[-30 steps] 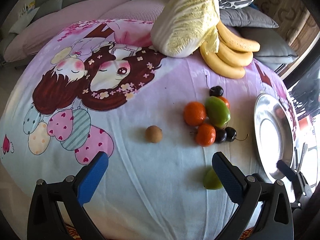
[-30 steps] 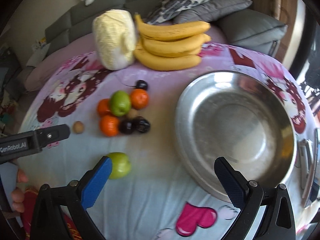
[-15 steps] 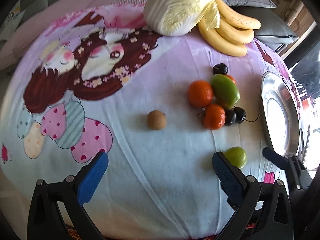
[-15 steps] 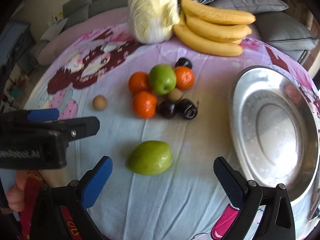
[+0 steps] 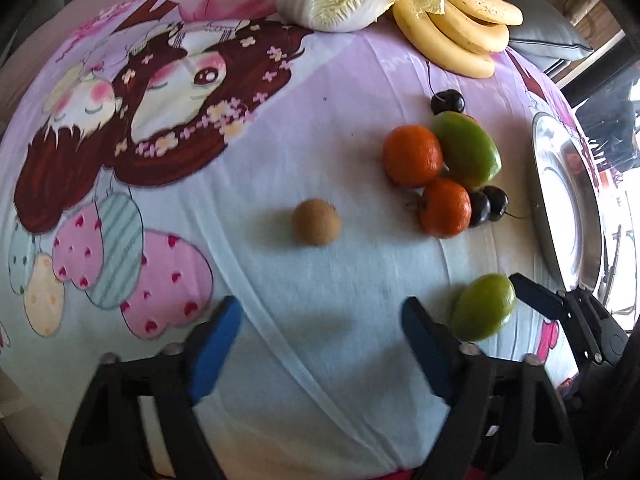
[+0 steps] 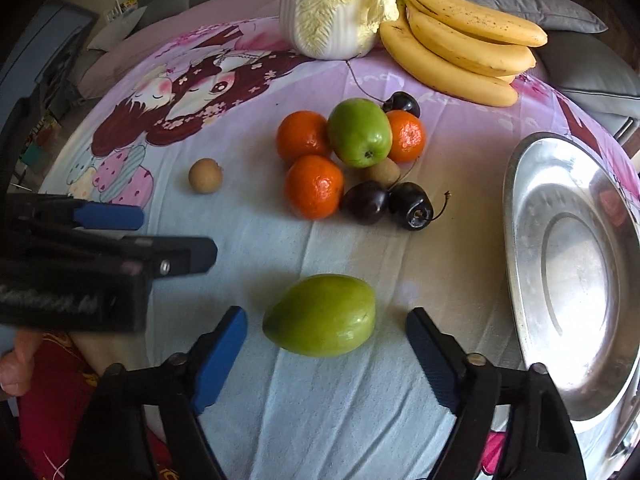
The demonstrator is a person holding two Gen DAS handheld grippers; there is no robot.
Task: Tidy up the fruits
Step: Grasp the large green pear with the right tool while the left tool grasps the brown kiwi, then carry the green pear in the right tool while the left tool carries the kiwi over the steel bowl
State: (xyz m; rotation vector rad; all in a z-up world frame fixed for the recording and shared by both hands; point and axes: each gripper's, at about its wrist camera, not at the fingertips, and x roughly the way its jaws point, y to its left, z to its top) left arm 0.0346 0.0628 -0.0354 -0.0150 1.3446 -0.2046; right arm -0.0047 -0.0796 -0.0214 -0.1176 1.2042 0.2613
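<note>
My left gripper points down at the cloth, its jaws closing with nothing between them. A small brown fruit lies just ahead of its tips. My right gripper straddles a lone green fruit, jaws closing, with gaps between pads and fruit. In the left wrist view that green fruit sits beside one right finger. Farther back lies a cluster: three oranges, another green fruit, dark cherries and a second brown fruit. A steel plate lies at the right.
A cabbage and a bunch of bananas rest at the far edge of the cartoon-print cloth. Grey cushions and a sofa are behind. A person's hand shows at lower left, under the left gripper's finger.
Both grippers have sunk toward the cloth and their jaws have narrowed. The right one slid left from the plate to the lone green fruit; the left one drew nearer the brown fruit.
</note>
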